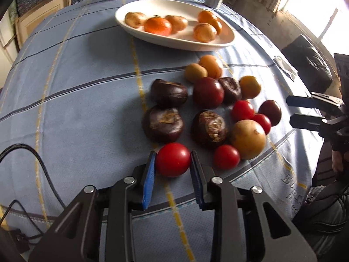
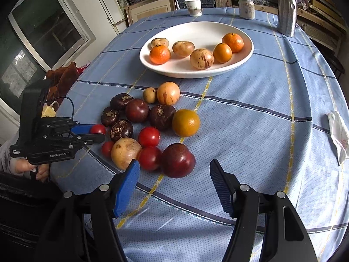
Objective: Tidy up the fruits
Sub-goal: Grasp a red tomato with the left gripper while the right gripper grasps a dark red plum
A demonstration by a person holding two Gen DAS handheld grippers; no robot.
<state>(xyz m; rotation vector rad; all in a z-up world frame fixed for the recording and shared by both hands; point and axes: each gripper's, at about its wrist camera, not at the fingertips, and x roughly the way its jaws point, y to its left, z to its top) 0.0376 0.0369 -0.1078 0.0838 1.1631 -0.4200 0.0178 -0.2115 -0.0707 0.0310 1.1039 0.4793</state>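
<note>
Left wrist view: the left gripper [image 1: 173, 160] clamps its blue fingers [image 1: 149, 174] on a red tomato [image 1: 173, 159] at the near edge of the fruit pile, well short of the white dish [image 1: 174, 39] across the worktop [image 1: 76, 87]. To its right, the right gripper [image 2: 174, 174] hangs released over a dark plum [image 2: 178, 160]. Too hard a squeeze could split the tomato; lifting carelessly could nudge neighbouring fruit rolling.

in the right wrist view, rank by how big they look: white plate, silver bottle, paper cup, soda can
1. white plate, by far the largest
2. silver bottle
3. soda can
4. paper cup

The can and cup look close in size, so their order is unsure. All three containers stand farther back than the plate.
</note>
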